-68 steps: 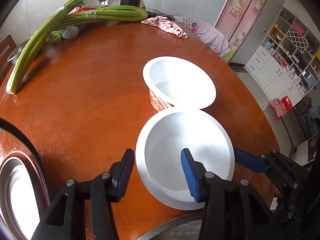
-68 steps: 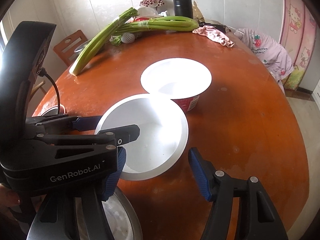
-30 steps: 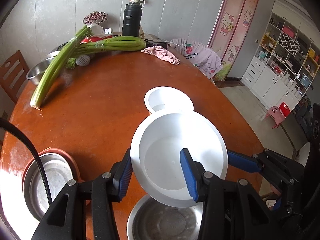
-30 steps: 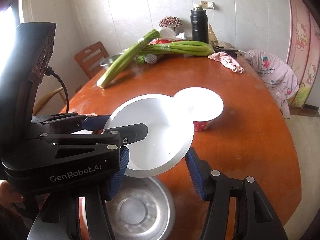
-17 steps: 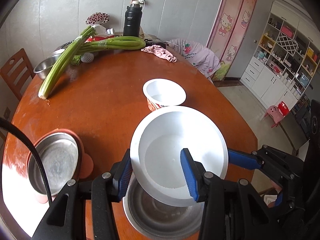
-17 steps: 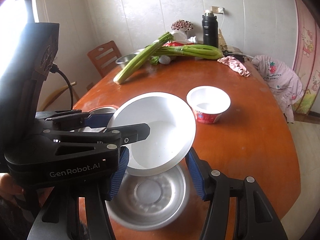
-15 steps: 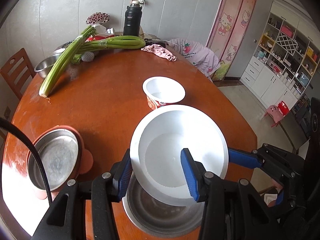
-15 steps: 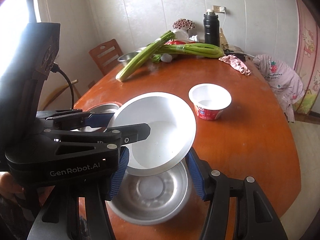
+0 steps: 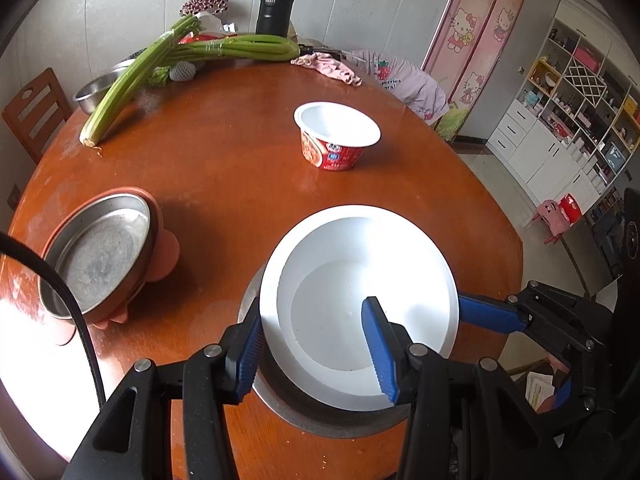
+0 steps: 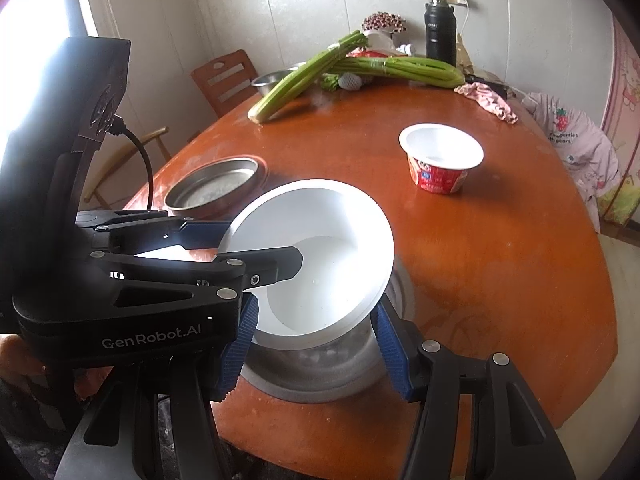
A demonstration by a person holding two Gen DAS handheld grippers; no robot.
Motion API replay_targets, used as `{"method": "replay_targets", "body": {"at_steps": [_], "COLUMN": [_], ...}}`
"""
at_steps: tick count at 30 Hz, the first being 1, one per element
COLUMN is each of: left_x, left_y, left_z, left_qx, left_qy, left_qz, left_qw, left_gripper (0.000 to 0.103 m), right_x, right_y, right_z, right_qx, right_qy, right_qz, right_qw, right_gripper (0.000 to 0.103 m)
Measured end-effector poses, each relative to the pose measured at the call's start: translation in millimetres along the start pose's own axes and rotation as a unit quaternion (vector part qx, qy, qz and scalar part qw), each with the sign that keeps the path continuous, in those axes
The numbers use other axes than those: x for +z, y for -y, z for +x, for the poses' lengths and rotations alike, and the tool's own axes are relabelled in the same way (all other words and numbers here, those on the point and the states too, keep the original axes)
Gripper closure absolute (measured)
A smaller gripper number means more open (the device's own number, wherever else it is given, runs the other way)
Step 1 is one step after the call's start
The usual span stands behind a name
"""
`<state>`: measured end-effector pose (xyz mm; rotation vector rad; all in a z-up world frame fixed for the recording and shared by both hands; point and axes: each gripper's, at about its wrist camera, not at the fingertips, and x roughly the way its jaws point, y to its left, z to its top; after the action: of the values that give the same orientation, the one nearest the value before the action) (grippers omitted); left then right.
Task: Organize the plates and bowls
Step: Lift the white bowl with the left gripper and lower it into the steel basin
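Observation:
My left gripper point(image 9: 316, 344) is shut on the near left rim of a white bowl point(image 9: 360, 300), one finger inside and one outside. The bowl is tilted and sits in or just above a steel bowl point(image 9: 320, 416) at the table's near edge. In the right wrist view the white bowl point(image 10: 320, 256) lies over the steel bowl point(image 10: 320, 372), with the left gripper point(image 10: 256, 256) reaching in from the left. My right gripper point(image 10: 312, 348) is open, its fingers on either side of the steel bowl's near part. A red paper cup-bowl point(image 9: 336, 136) stands further back.
A steel dish in an orange holder point(image 9: 100, 256) sits at the left. Celery stalks point(image 9: 132, 76), a black flask point(image 9: 276, 4), a pink cloth point(image 9: 328, 66) and another steel bowl point(image 9: 96, 88) lie at the far side. The table edge point(image 9: 508, 240) curves on the right.
The white bowl, held in my left gripper, has moved back from beside the red cup toward the near edge and come down over the steel bowl. The right gripper stayed open alongside.

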<state>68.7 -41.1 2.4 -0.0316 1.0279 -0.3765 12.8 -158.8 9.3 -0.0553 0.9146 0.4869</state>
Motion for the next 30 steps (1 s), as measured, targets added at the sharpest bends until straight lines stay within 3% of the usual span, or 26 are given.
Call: {"method": "replay_targets", "body": {"at_steps": [30], "left_x": [-3], "left_y": [-1], "left_z": [31], "left_qx": [0.005], "left_qy": [-0.037], "left_qz": [0.006], "left_qw": [0.9993], "left_gripper": [0.055], "right_x": [-10], "right_y": [8], "right_z": [25], "right_qx": [-0.009], "right_qy": [-0.042], "right_qz": [0.012], "right_qw": [0.999], "right_gripper": [0.042]}}
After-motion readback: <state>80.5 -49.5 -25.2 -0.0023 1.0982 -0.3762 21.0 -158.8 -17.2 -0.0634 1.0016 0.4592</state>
